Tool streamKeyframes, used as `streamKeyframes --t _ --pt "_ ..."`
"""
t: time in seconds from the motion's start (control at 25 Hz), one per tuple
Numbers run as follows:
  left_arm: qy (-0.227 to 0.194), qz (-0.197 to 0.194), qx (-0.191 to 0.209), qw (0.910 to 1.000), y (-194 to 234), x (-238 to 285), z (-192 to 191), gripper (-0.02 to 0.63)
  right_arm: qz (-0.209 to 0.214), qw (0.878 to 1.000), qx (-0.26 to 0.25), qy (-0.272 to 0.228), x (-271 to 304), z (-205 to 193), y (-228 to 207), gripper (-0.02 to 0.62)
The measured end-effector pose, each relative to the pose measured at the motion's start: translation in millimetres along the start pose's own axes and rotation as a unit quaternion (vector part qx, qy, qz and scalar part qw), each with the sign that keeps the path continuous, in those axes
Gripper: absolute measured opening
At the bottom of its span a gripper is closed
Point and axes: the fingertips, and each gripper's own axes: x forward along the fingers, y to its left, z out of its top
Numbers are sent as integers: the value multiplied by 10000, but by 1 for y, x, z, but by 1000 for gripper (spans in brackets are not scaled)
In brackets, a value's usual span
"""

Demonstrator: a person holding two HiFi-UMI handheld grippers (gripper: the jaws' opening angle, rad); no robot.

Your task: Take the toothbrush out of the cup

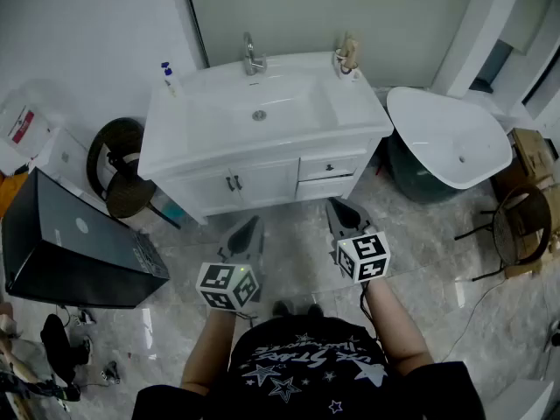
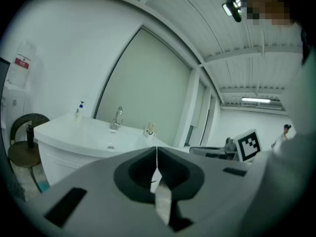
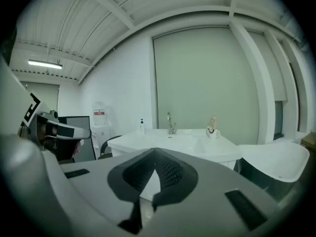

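Observation:
A white cup [image 1: 347, 60] with a toothbrush upright in it stands at the back right corner of the white sink counter [image 1: 359, 112]. It shows small in the left gripper view as the cup [image 2: 149, 130] and in the right gripper view as the cup [image 3: 213, 131]. My left gripper [image 1: 255, 221] and right gripper [image 1: 333, 205] hover side by side in front of the vanity, well short of the cup. The left gripper [image 2: 157, 149] is shut with nothing in it. Shut and empty too is the right gripper [image 3: 156, 153].
A faucet [image 1: 253, 57] stands at the back of the basin and a soap bottle [image 1: 167, 78] at its left corner. A white tub [image 1: 451, 138] is to the right, a black box [image 1: 70, 243] and a round dark stool [image 1: 122, 169] to the left, a chair [image 1: 521, 226] far right.

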Motion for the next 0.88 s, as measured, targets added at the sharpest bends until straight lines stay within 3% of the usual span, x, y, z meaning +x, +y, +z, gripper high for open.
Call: streamKeyframes --t 0.64,0.88 --pt "89 -80 -164 9998 9 -11 -8 20 -72 9997 -124 207 1 -15 16 14" --pt "185 -132 -201 9995 22 -20 -15 20 -179 9986 298 394 10 -30 20 14"
